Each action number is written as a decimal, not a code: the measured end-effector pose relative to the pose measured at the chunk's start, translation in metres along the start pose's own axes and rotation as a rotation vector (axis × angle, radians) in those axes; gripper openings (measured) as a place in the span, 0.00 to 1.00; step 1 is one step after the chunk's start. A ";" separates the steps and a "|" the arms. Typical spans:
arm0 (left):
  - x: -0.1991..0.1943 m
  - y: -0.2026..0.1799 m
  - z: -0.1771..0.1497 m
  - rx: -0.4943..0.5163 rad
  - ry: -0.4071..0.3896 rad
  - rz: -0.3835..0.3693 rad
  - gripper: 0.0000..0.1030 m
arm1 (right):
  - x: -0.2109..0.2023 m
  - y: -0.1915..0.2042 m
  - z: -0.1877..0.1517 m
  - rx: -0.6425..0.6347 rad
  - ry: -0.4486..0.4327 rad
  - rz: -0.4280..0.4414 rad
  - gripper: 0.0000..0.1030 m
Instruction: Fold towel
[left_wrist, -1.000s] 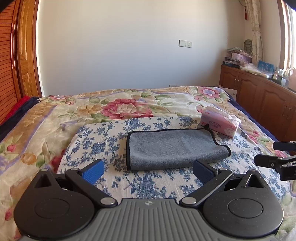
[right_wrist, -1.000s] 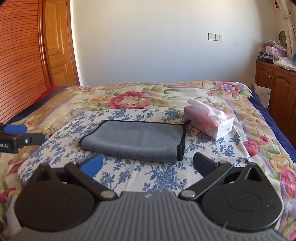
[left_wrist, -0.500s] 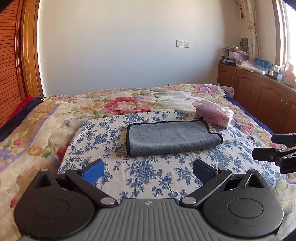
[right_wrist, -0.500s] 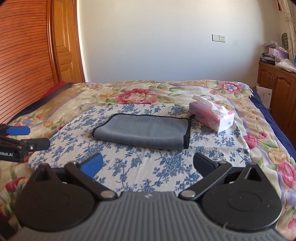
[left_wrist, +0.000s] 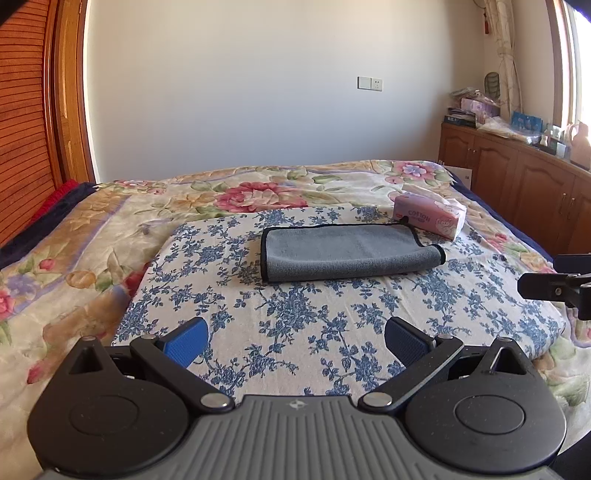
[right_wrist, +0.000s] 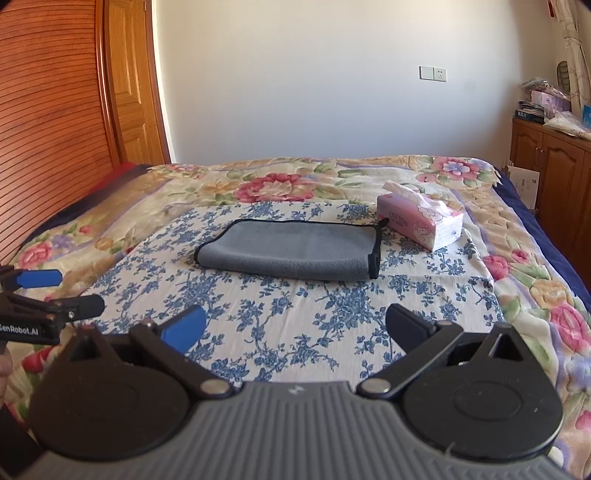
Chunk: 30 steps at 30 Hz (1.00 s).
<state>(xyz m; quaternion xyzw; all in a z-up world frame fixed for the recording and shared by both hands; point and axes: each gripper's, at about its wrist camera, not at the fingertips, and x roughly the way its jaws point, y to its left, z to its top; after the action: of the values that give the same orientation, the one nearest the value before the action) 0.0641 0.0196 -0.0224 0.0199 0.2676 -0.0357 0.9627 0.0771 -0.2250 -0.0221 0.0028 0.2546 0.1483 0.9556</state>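
Note:
A grey towel with black edging (left_wrist: 347, 252) lies folded flat on a blue-flowered white cloth (left_wrist: 295, 314) on the bed; it also shows in the right wrist view (right_wrist: 291, 252). My left gripper (left_wrist: 295, 338) is open and empty, well short of the towel. My right gripper (right_wrist: 295, 326) is open and empty, also short of the towel. The right gripper's fingers (left_wrist: 546, 286) show at the right edge of the left wrist view. The left gripper's fingers (right_wrist: 55, 291) show at the left edge of the right wrist view.
A pink tissue box (left_wrist: 428, 216) stands just beyond the towel's right end, also in the right wrist view (right_wrist: 421, 221). The bed has a floral cover (left_wrist: 92, 258). Wooden cabinets (left_wrist: 517, 177) line the right wall; a wooden door (right_wrist: 55, 129) is at the left.
Both grippers have pulled back and risen, so the towel looks smaller and farther away. The towel lies as before. Both grippers stay open.

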 end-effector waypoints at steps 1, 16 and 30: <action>-0.001 0.000 -0.001 0.000 -0.002 0.002 1.00 | -0.001 0.000 -0.001 0.001 -0.001 -0.001 1.00; -0.004 0.004 -0.012 -0.023 -0.019 0.022 1.00 | -0.002 0.000 -0.006 -0.007 0.000 -0.022 1.00; -0.011 0.002 -0.013 -0.009 -0.079 0.043 1.00 | -0.009 -0.001 -0.005 -0.007 -0.077 -0.055 1.00</action>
<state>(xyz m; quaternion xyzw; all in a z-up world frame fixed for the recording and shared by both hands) 0.0482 0.0234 -0.0277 0.0197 0.2290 -0.0145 0.9731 0.0681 -0.2284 -0.0219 -0.0021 0.2172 0.1225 0.9684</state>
